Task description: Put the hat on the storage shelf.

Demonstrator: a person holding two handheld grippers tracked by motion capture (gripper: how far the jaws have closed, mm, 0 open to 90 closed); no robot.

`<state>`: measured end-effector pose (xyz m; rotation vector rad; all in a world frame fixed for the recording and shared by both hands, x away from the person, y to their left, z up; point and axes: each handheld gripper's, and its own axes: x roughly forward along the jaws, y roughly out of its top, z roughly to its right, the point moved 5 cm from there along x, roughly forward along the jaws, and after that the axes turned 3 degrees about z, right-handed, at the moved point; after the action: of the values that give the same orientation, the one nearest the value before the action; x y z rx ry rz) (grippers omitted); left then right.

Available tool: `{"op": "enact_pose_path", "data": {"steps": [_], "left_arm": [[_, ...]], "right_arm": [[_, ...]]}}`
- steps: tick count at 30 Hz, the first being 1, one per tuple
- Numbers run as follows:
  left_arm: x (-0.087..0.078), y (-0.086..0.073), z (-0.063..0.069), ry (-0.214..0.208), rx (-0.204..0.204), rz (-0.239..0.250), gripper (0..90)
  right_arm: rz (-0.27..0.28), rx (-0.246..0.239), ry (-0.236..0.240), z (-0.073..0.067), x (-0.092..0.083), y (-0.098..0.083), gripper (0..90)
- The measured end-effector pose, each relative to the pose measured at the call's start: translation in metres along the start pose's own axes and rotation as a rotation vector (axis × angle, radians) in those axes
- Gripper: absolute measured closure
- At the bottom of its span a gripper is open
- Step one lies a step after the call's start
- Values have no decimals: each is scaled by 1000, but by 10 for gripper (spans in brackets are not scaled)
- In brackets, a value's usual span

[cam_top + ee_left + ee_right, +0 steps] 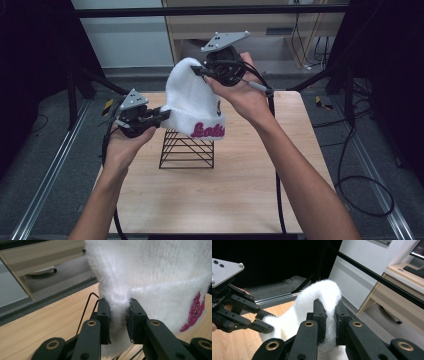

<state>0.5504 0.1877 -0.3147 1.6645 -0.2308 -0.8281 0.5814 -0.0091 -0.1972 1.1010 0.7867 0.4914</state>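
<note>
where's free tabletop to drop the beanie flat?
Bare wood on the table spans the near half, between the wire stand and the near edge, partly under both forearms. The right strip beside the stand is bare too. The middle is crowded: the white beanie hangs over the stand, pinched by the left hand-held gripper and right hand-held gripper.

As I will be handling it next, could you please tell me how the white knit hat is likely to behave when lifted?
The white hat is probably floppy: it sags between the left tool and right tool. It seems light, since pinches of fabric alone carry it. The fuzzy knit likely grips rather than slips, bunching between the jaws.
</note>
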Motion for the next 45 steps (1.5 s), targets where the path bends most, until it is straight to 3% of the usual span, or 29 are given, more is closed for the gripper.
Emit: {"op": "enact_pose_path", "data": {"steps": [31,45], "left_arm": [[-7,-7,-10,24,-20,19,748],[2,-30,-19,49,-35,-10,748]], "right_arm": [[2,15,9,-1,19,-4,832],[-37,9,16,0,34,-17,831]]}}
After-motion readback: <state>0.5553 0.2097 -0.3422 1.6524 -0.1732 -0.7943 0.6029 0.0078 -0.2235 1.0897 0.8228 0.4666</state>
